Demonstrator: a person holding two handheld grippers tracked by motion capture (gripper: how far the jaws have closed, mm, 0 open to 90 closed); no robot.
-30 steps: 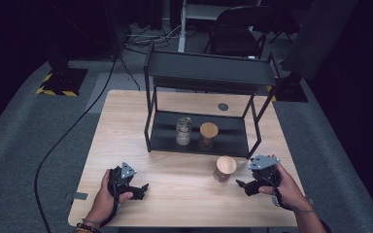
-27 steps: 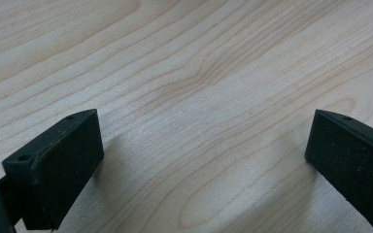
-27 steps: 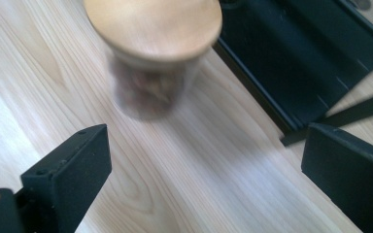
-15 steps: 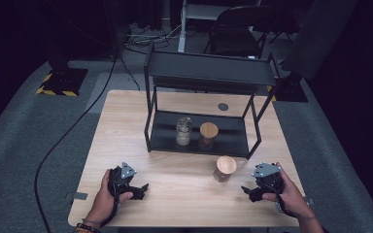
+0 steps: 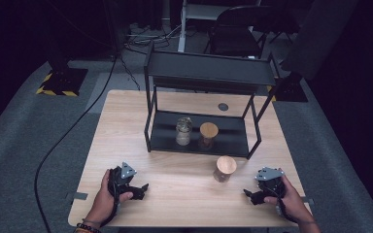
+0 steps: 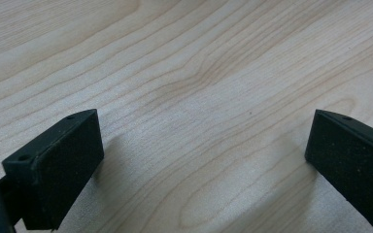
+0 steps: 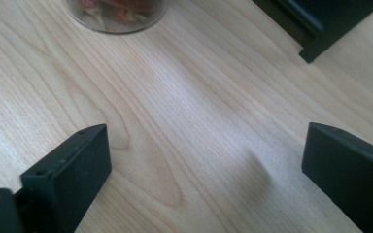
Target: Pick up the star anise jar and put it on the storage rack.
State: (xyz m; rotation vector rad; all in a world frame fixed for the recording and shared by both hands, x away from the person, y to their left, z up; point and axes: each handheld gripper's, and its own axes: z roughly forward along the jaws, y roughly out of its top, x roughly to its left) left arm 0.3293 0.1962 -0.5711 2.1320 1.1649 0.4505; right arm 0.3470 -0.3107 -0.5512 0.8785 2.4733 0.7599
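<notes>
Wooden table (image 5: 184, 184), cork-lidded glass jar (image 5: 225, 168) upright near right tool (image 5: 252, 196), both tools gaping wide, empty, left tool (image 5: 141, 190)

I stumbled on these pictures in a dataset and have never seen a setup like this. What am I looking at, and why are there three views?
No robot here: a person sits at a wooden table and holds a hand tool with two black fingers in each hand. The high view looks down from above, with the left gripper at the left and the right gripper at the right. The other two pictures come from small cameras riding on the tools: the left gripper view shows its fingers wide apart over bare wood, and the right gripper view shows the same, with the bottom of a jar ahead. Both grippers are open and hold nothing. On the table stands a black rack with two jars on its lower shelf; a third jar with a wooden lid stands in front of it, nearest the right gripper.
</notes>
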